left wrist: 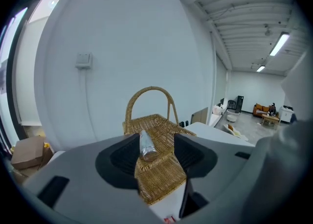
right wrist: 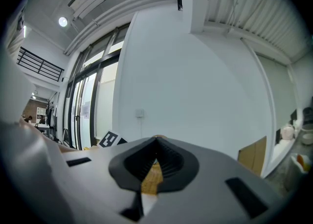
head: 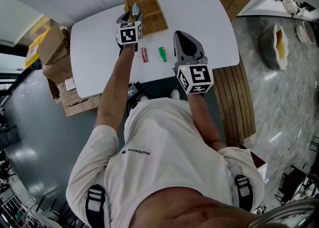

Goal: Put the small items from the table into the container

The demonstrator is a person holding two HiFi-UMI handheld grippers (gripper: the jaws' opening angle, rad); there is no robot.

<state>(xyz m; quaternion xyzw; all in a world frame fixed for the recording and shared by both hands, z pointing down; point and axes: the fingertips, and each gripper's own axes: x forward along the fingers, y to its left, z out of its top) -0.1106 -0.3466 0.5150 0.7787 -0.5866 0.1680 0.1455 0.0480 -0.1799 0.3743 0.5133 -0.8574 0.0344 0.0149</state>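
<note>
Carrying one wicker basket (head: 154,15), the single white tabletop (head: 99,48) fills the middle. Of two claws, the left claw (left wrist: 155,147) stands wide above the basket's near rim, while the right claw (right wrist: 155,155) is closed and empty. One silver tube (left wrist: 146,145) sits between the left jaws, against one and clear of the other. One red item (head: 144,55) and one green item (head: 162,54) lie on the tabletop just beside the basket.
</note>
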